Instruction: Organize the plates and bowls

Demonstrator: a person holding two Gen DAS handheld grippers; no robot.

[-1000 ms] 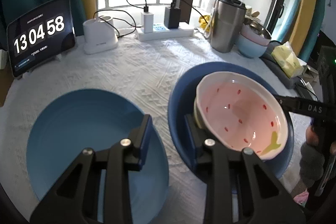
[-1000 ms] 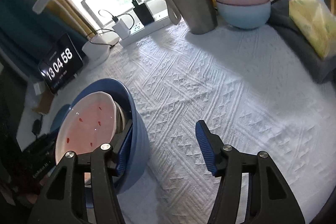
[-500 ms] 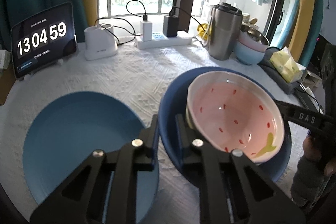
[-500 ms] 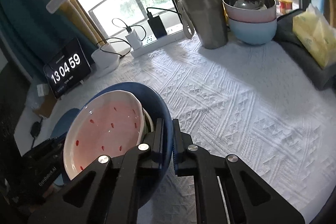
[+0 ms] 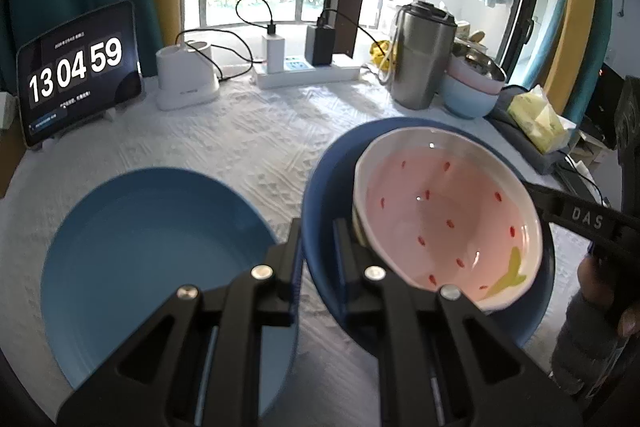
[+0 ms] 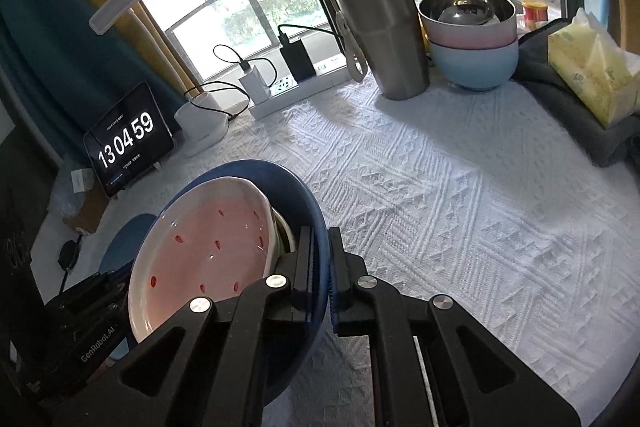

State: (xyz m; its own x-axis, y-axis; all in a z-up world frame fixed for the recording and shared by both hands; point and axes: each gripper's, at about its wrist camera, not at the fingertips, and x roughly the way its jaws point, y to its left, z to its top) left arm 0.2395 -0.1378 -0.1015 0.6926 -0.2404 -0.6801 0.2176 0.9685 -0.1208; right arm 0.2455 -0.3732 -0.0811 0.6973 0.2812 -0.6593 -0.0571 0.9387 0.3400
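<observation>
Newly clamped dark plate (image 5: 320, 187), pink bowl (image 5: 444, 219) inside

My left gripper (image 5: 316, 251) is matte black plastic, two angular fingers with triangular cut-outs and round silver screws at the joints; blue pads line the inner faces. My right gripper (image 6: 320, 263) is the same build, black linkage arms, silver screws, ribbed blue pads. In the left wrist view the right unit's black body carries white "DAS" lettering; in the right wrist view the left unit reads "GenRobot.AI". A grey knitted sleeve (image 5: 580, 343) covers my right wrist.
</observation>
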